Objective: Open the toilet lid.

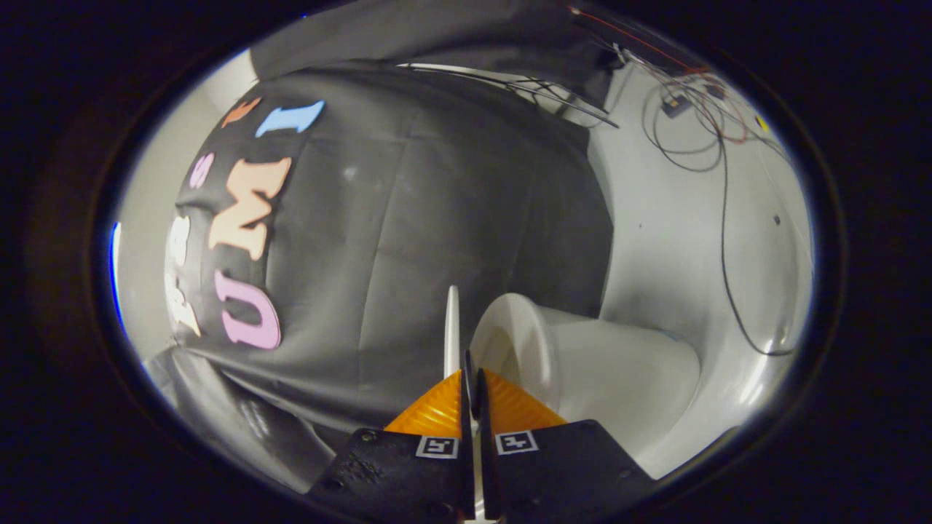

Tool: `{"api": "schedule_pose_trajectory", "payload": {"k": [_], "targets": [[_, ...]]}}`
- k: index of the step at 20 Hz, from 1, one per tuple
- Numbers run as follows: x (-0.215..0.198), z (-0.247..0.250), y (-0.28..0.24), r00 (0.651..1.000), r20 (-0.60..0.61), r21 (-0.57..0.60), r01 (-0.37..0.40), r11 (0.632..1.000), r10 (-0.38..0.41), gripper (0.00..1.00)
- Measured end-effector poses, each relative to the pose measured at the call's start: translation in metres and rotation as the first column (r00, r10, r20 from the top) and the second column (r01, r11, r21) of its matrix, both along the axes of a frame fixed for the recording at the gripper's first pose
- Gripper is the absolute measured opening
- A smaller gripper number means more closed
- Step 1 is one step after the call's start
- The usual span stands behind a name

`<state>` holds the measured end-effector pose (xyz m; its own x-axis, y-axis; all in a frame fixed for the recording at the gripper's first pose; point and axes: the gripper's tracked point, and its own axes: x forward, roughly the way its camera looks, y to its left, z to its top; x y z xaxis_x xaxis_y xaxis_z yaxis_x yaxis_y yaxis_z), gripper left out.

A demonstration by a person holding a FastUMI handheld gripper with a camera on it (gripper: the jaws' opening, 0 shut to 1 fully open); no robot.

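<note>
One thin white edge, the toilet lid (452, 327), stands between the two fingers of the tongs (470, 378) and runs on just beyond their tips. Left of it hangs the black cloth wall (408, 218), close behind the lid. The lid is seen edge-on, which suggests the view is rolled onto its side and the lid is raised well off the bowl. The fingers are drawn in to a narrow slit with the lid's rim in it; both appear to press on it, so I judge the tongs clamped on the lid, a pinch hold for swinging it about its hinge. Right of the lid sits the toilet bowl (582, 364), its rim exposed. Further right, loose cables (721, 182) trail over the pale floor (655, 218).
</note>
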<state>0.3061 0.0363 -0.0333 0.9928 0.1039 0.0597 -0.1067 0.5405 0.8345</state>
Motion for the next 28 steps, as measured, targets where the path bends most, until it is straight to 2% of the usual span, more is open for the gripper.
{"api": "schedule_pose_trajectory", "payload": {"k": [3,6,10,17,20,23,25,28], "targets": [[-0.011,0.037,0.025,0.999,0.048,-0.106,0.003,0.994,0.002,0.04],[-0.019,0.075,0.065,0.997,0.078,-0.234,0.008,0.972,0.010,0.04],[-0.032,0.121,0.133,0.990,0.123,-0.435,-0.003,0.901,0.062,0.04],[-0.047,0.154,0.215,0.995,0.086,-0.705,0.030,0.709,0.044,0.04],[-0.051,0.161,0.242,0.997,0.070,-0.796,0.029,0.604,0.044,0.05],[-0.053,0.166,0.278,0.995,0.066,-0.870,0.020,0.493,0.075,0.05],[-0.056,0.168,0.306,0.993,0.066,-0.915,0.022,0.402,0.096,0.06],[-0.056,0.165,0.343,0.987,0.057,-0.947,0.007,0.320,0.148,0.08]]}}
